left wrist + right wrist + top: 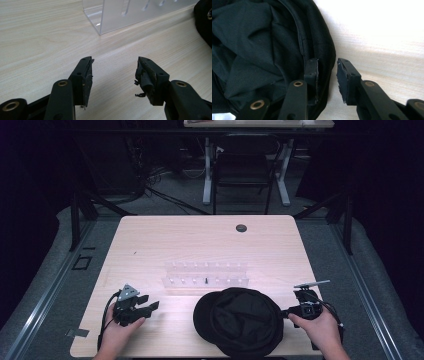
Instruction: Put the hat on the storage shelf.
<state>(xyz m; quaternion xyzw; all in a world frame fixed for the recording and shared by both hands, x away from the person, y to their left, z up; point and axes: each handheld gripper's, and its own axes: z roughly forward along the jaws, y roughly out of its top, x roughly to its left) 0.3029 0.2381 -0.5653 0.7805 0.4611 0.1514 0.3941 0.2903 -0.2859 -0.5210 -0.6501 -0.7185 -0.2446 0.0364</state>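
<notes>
A black cap (pixel 245 320) lies open side up near the table's front edge, its dark lining (pixel 262 50) showing. My right gripper (pixel 286 312) is at the cap's right rim, open. In the right gripper view its jaws (pixel 327 62) straddle the rim: one finger is inside the cap, the other outside over the wood, with a small gap left. My left gripper (pixel 151 301) rests at the front left, open and empty (pixel 113 62), pointing toward the cap's edge (pixel 203 22) and a clear acrylic rack (pixel 130 15).
The clear rack (pixel 206 275) stands mid-table behind the cap, with a small black piece (pixel 205 280) in its front row. A cable hole (pixel 241 228) sits near the far edge of the wooden table (pixel 175 240). A chair (pixel 245 170) stands beyond it.
</notes>
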